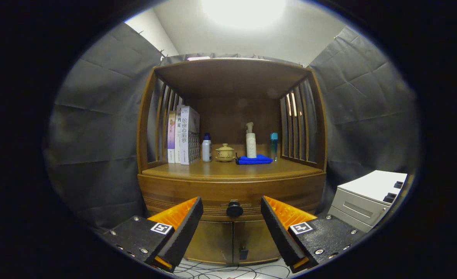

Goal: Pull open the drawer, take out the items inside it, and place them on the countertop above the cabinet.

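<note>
Nearest to me, my gripper (232, 215) stands wide open, and its two black fingers (182, 232) with orange sides hold nothing. Between the fingers and a little beyond them I see the round black knob (234, 209) of the drawer (228, 193). The fingers do not touch the knob. The drawer is shut, so I cannot see what is inside it. Under the drawer are two small cabinet doors (232, 242), also shut, and some thin cables (220, 269) lie on the pale floor below them.

Above the drawer is the wooden countertop (228, 170). On its left side some books (184, 135) stand upright against the slatted side of the cabinet. Just beside them stands a small white bottle with a blue cap (207, 148), and next to it a small yellow pot with a lid (225, 152). To the right of the pot a folded blue cloth (255, 159) lies flat, and a white pump bottle (250, 141) stands at its back. A thin blue-green bottle (274, 145) stands near the right slats.

Well apart from the cabinet, on the right, a low white drawer unit (368, 197) stands on the floor against the dark cloth wall.
</note>
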The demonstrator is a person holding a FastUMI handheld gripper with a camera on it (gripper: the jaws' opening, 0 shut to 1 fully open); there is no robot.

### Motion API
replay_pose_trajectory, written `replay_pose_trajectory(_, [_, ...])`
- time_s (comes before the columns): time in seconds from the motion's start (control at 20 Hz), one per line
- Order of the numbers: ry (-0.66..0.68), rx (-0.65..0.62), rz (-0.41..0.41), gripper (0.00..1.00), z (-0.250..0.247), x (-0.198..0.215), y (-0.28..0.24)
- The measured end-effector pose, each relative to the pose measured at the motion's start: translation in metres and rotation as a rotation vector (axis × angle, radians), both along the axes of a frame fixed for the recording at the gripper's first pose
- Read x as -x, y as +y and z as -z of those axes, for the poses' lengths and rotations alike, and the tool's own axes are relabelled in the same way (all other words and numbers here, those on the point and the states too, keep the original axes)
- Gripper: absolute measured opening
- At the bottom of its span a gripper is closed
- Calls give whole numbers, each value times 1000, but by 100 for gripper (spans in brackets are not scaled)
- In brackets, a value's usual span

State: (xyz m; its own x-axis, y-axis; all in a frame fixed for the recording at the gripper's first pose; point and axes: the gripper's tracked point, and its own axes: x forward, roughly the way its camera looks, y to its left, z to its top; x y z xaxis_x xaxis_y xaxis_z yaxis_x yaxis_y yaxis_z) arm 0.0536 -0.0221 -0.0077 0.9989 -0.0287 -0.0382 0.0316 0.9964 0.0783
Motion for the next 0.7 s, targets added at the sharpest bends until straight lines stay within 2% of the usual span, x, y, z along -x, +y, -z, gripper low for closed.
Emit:
replay_pose_trajectory(0.35, [79, 6, -21, 95, 42, -51, -1])
replay_pose_trajectory(0.5, [135, 61, -42, 94, 69, -72, 1])
replay_pose_trajectory(0.7, [190, 68, -86, 85, 98, -90, 12])
